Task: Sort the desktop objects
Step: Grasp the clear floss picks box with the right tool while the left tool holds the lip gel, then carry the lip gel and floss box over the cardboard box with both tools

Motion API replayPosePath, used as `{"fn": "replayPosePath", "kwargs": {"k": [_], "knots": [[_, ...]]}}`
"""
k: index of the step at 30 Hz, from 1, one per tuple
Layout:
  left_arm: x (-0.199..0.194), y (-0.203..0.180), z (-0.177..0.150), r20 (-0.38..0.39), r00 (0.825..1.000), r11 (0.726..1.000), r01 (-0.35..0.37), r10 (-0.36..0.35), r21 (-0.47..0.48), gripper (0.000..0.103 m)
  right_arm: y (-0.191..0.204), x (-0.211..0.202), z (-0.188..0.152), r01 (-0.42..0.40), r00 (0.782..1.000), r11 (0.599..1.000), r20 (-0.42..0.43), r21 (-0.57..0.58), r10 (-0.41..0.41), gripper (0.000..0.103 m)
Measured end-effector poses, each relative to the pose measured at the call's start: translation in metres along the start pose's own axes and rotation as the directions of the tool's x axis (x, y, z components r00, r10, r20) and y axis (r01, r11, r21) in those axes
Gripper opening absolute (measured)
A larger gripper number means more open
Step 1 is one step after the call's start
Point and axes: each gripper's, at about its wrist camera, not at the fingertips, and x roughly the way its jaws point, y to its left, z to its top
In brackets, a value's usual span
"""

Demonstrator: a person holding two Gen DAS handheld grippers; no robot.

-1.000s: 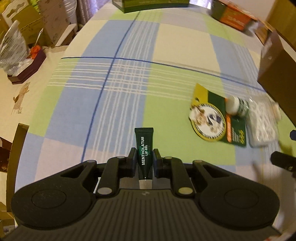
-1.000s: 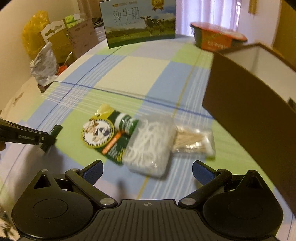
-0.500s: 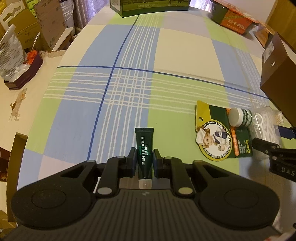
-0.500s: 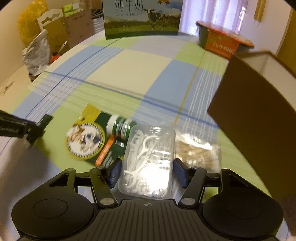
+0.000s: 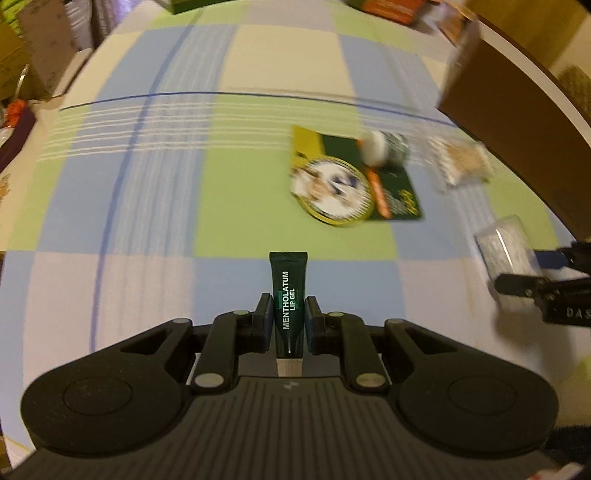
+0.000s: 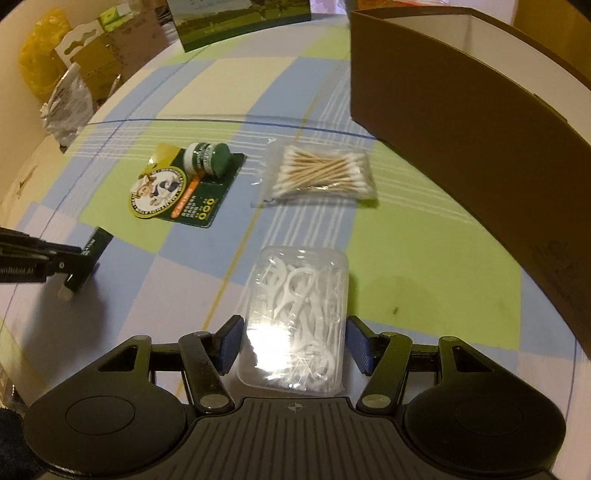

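My left gripper (image 5: 287,314) is shut on a dark green Mentholatum lip gel tube (image 5: 289,295), held above the checked tablecloth; it also shows in the right wrist view (image 6: 86,258). My right gripper (image 6: 293,338) is shut on a clear box of white floss picks (image 6: 297,314), lifted off the cloth; the box shows in the left wrist view (image 5: 508,254). A green carded balm jar (image 6: 184,186) and a bag of cotton swabs (image 6: 317,177) lie on the cloth beyond.
A large brown open box (image 6: 480,122) stands at the right, close to my right gripper. A milk carton box (image 6: 240,18) stands at the far edge. Bags and cartons (image 6: 62,74) are piled off the table's left side.
My right gripper closed on the floss pick box and lifted it back from the swab bag. My left gripper moved nearer the card, still holding the tube.
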Motion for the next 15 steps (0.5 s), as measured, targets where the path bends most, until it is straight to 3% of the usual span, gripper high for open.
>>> {"fn": "replayPosePath", "kwargs": {"k": [2, 7, 10, 15], "knots": [[0.001, -0.008, 0.0, -0.007, 1.0, 1.0, -0.019, 0.019, 0.023, 0.019, 0.001, 0.001, 0.0, 0.009, 1.0, 1.0, 0.003, -0.008, -0.009, 0.058], [0.005, -0.021, 0.001, -0.026, 0.997, 0.995, -0.068, 0.07, 0.066, 0.02, 0.008, 0.008, 0.003, 0.05, 0.998, 0.998, 0.028, -0.041, -0.049, 0.062], [0.005, -0.027, -0.001, -0.021, 0.995, 0.991, -0.098, 0.101, 0.094, 0.02, 0.014, 0.008, -0.001, 0.071, 0.997, 0.993, 0.033, -0.093, -0.068, 0.055], [0.003, -0.033, -0.008, -0.019, 0.995, 0.99, -0.093, 0.096, 0.107, 0.013, 0.015, 0.005, -0.007, 0.057, 0.998, 0.994, 0.019, -0.09, -0.055, 0.055]]}}
